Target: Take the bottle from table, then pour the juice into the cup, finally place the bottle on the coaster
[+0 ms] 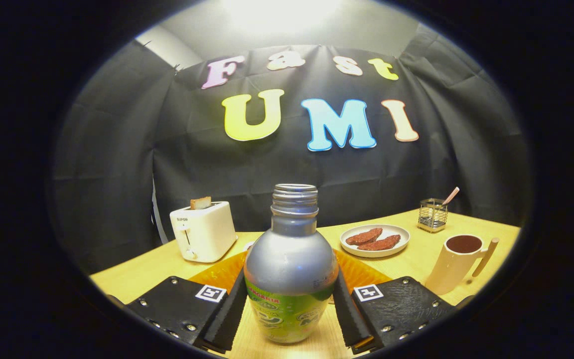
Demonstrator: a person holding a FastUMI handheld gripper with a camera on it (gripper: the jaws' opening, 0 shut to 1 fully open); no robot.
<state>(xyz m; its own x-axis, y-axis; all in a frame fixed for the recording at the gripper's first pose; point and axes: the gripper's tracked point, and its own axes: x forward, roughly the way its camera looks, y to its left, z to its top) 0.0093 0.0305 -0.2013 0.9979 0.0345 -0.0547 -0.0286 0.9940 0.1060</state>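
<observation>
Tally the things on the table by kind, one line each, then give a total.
Bottle, uncapped, between the hand-held gripper fingers: 1
Cup with handle: 1
Toaster, with toast: 1
Plate bearing two dark food pieces: 1
Wire holder: 1
Orange coaster behind the bottle: 1
Total: 6

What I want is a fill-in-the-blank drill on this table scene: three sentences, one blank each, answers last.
1. The gripper is shut on the bottle, whose cap is ____.
2. A slice of bread sticks up from the ____.
3. The plate holds ____ dark pieces.
Missing words: off; toaster; two.
</observation>
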